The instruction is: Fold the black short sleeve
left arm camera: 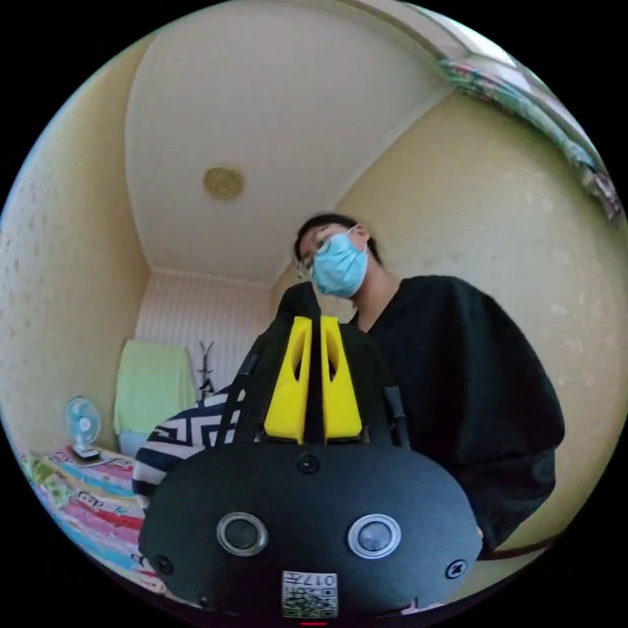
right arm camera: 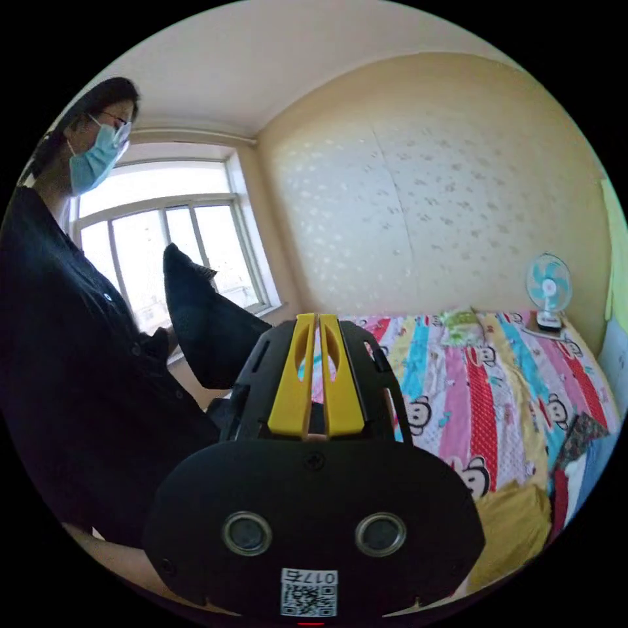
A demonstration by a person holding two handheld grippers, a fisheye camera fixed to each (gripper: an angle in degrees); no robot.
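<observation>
- Left gripper view, lower centre: left gripper (left arm camera: pixel 313 320) points up toward the ceiling, yellow fingers (left arm camera: pixel 288 386) nearly pressed together w/ a strip of black cloth pinched between them.
- That cloth, the black short sleeve (left arm camera: pixel 299 301), pokes out as a dark bump just above the fingertips, centre of frame; rest of it hidden behind the gripper body.
- Person (left arm camera: pixel 458 392) in a dark top and a face mask stands right of centre, looking down.
- Ceiling lamp (left arm camera: pixel 223 182) upper left of centre; pale yellow wall (left arm camera: pixel 497 222) on the right.
- Lower left: small fan (left arm camera: pixel 82 425) on the bed (left arm camera: pixel 78 490) w/ its striped cartoon sheet; a green towel (left arm camera: pixel 152 386) hangs above it; a black-and-white zigzag cloth (left arm camera: pixel 180 438) sits just left of the gripper.
- Right gripper view, lower centre: right gripper (right arm camera: pixel 315 320), yellow fingers (right arm camera: pixel 293 386) closed tight, only a thin slit between; cannot tell if any cloth is caught in them.
- Black short sleeve (right arm camera: pixel 203 320) rises as a dark peak left of centre, in front of the window (right arm camera: pixel 170 242), dropping down behind the gripper's left side.
- Person (right arm camera: pixel 72 327) fills the left edge.
- Bed (right arm camera: pixel 471 392) spreads right of centre, fan (right arm camera: pixel 548 291) at far right, a yellow cloth (right arm camera: pixel 510 523) at lower right.
</observation>
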